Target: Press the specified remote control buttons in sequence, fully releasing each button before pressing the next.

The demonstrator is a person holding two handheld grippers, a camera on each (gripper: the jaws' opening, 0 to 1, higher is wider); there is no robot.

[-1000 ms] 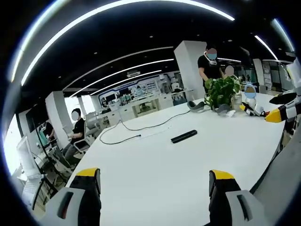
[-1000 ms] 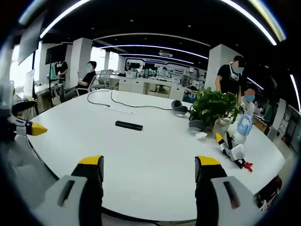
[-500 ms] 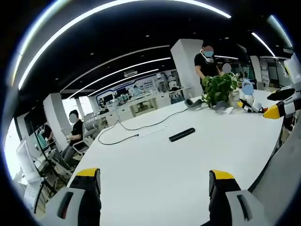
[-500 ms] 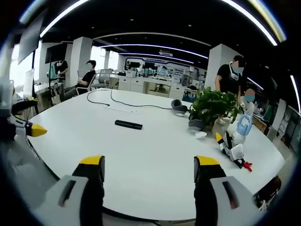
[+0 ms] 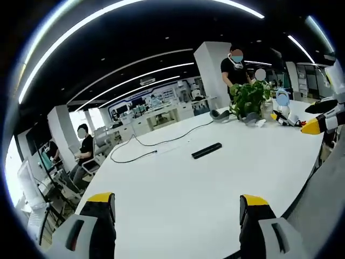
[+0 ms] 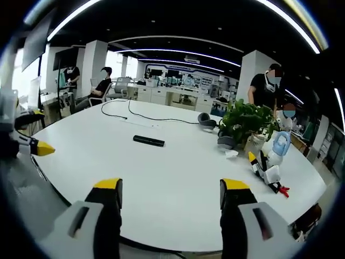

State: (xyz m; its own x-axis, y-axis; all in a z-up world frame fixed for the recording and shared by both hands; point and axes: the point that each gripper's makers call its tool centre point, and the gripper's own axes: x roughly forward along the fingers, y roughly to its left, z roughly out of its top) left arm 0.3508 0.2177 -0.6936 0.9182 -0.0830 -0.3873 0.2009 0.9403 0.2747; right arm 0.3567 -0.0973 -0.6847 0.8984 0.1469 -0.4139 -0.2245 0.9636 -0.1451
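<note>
Open-plan office space stretched behind a large white table (image 6: 178, 183), with ceiling light strips overhead and desks in the distance. In the right gripper view, the remote control (image 6: 149, 141) lay flat on the table at about 11 o'clock from the picture's centre, well apart from both grippers. In the left gripper view the same remote (image 5: 207, 150) sat just past centre toward 1 o'clock. It was a slim black bar, lying alone on bare tabletop.

The right gripper (image 6: 170, 191) stood with its yellow-tipped jaws wide apart and nothing between them. The left gripper (image 5: 178, 204) likewise held its jaws wide and empty. The left gripper's yellow tip also poked into the right gripper view at 9 o'clock.

A potted plant (image 6: 245, 121) stood at about 2 o'clock in the right gripper view, with a small white toy robot (image 6: 276, 147) near it. A black cable (image 6: 135, 115) snaked across the far side of the table. A person (image 6: 265, 86) stood behind the plant.

The remote looked light, rigid and smooth, so it would likely slide on the slick surface when pushed. Steadying it by its long edges with one gripper, while a closed jaw tip of the other pressed straight down on a button, seemed the safest way. Its buttons were too small to make out.
</note>
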